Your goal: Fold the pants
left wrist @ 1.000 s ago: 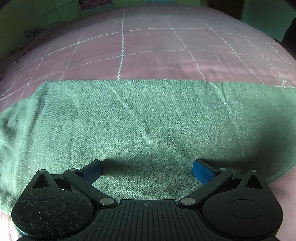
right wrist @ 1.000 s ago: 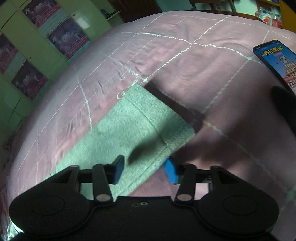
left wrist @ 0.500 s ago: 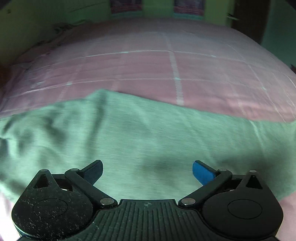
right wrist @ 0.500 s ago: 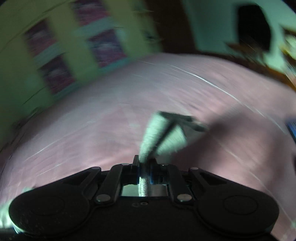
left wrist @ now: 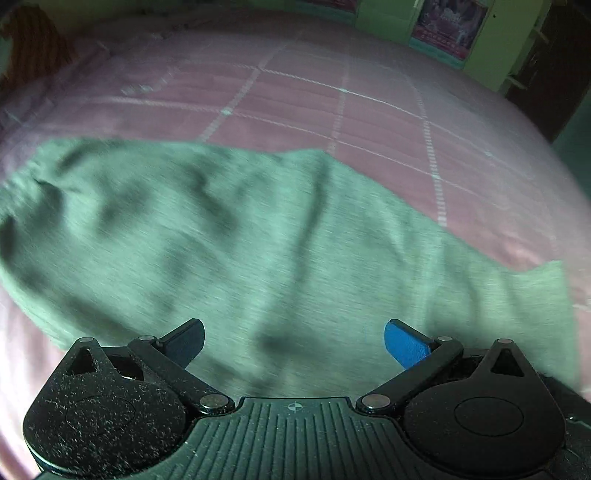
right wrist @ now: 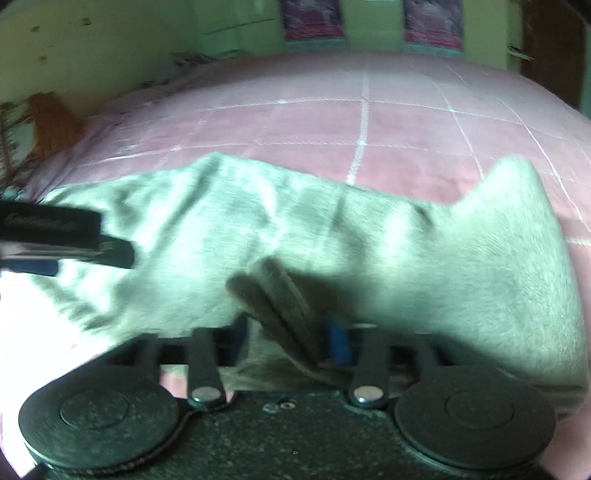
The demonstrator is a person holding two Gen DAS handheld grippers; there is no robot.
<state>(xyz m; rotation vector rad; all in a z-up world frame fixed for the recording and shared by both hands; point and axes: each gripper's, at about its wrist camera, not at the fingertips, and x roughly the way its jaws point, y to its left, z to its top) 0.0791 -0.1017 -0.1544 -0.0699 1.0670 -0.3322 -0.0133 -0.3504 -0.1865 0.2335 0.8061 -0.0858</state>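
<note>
Pants (right wrist: 332,236) bunched between right tongs (right wrist: 291,332)

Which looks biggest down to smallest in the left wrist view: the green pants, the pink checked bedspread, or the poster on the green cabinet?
1. Pink checked bedspread and green knit pants: similar spread; the pants lie nearer the camera, so unranked.
2. Poster on the green cabinet: smallest, though farthest away.

We see dim, green-tinted light — both views smeared with motion blur, the pants (left wrist: 258,236) soft and shadow-streaked, edges bowed by fisheye.
</note>
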